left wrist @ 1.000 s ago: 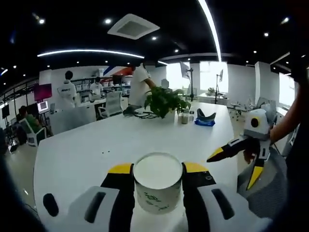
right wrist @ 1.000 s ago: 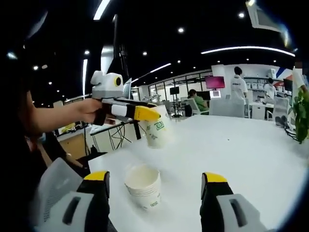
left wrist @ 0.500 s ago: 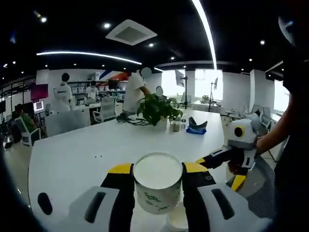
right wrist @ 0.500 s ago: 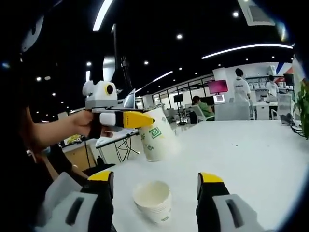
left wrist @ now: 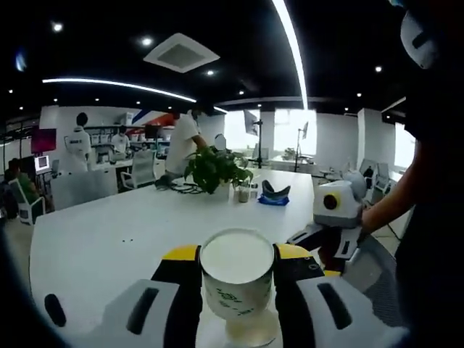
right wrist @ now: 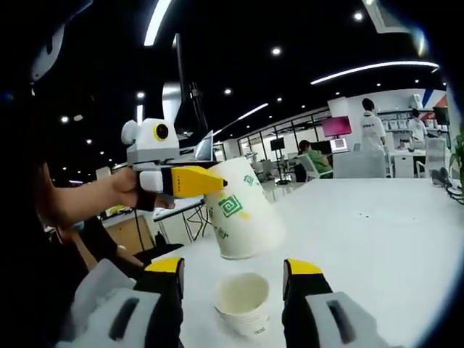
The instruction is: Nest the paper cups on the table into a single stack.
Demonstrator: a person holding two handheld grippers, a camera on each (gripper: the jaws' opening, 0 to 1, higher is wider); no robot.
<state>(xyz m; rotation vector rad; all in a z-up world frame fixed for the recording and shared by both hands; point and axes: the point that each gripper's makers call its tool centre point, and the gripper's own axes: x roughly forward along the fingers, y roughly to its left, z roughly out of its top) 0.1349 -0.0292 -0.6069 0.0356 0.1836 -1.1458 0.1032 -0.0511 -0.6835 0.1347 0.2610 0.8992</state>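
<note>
Left claw holds cup tilted.

Count per kind: one single paper cup, white with green print, also visible in the right gripper view; one nested cup stack on one white table; one potted plant; two grippers, left gripper and right gripper.

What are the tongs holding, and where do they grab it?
The left tongs squeeze a white paper cup with green print by its sides, just under the rim. The right tongs hold nothing; they flank the stacked white paper cups.
</note>
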